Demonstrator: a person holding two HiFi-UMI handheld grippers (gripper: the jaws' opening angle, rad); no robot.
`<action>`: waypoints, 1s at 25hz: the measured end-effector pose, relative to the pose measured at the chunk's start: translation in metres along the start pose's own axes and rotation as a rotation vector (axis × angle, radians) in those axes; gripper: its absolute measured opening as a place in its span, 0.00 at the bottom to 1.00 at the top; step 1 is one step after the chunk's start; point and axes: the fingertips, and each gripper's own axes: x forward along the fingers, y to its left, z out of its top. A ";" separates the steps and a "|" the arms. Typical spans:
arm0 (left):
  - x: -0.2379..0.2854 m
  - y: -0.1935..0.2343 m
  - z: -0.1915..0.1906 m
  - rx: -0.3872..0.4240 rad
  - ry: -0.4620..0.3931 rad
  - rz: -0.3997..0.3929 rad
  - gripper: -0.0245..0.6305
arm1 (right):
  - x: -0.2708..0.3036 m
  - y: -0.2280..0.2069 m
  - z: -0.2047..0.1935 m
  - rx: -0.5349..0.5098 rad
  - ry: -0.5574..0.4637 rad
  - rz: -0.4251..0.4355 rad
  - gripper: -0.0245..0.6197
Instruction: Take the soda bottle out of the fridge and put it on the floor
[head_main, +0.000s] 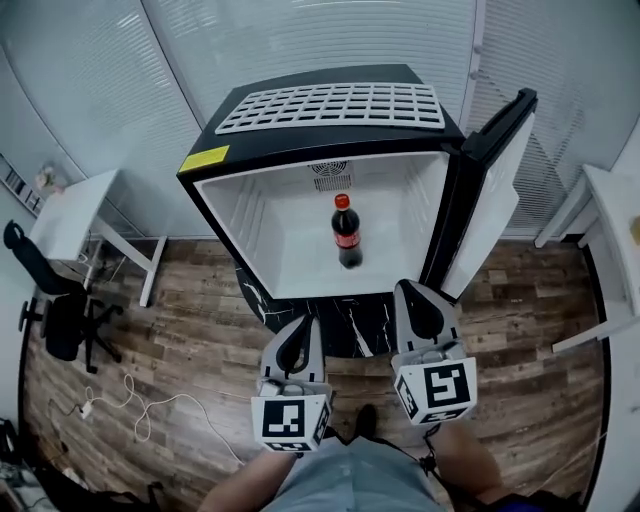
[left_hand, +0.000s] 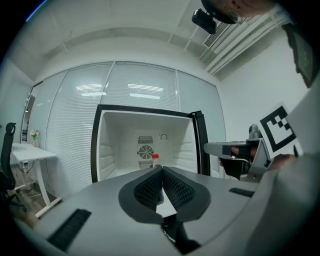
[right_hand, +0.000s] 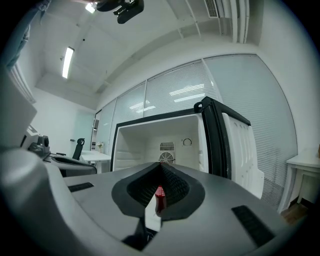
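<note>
A: Quick, where's the bottle?

B: Soda bottle (head_main: 346, 232) stands upright inside the fridge (head_main: 240, 215), mid-floor of the compartment, red cap up, vent on the back wall behind it. Door (head_main: 495, 190) hangs open on the right.

A: Grippers?

B: Both out front of the opening, side by side above the wood floor (head_main: 190, 320), well apart from the bottle. Left gripper (head_main: 303, 325): jaws pressed together, tips meeting, nothing btwn them. Its own view has the red cap just above the tips.

A: And the right?

B: Right gripper (head_main: 410, 292) is the same – jaws together at the tips, empty. Its view catches the cap through the slot under the tips, but the bottle's back in the fridge, not pinched.

A: Anything else around?

B: Desk (head_main: 75, 215) and office chair (head_main: 50, 300) at far left, white cable (head_main: 150, 405) lying on the floor.
</note>
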 end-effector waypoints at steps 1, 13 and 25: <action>0.004 0.002 0.000 -0.004 0.000 0.006 0.06 | 0.005 -0.001 0.002 -0.001 -0.004 0.008 0.06; 0.057 0.044 -0.007 -0.034 0.012 0.038 0.06 | 0.076 0.006 -0.011 -0.020 0.039 0.058 0.06; 0.124 0.085 -0.005 -0.038 0.028 0.002 0.06 | 0.154 0.007 -0.007 -0.021 0.052 0.090 0.34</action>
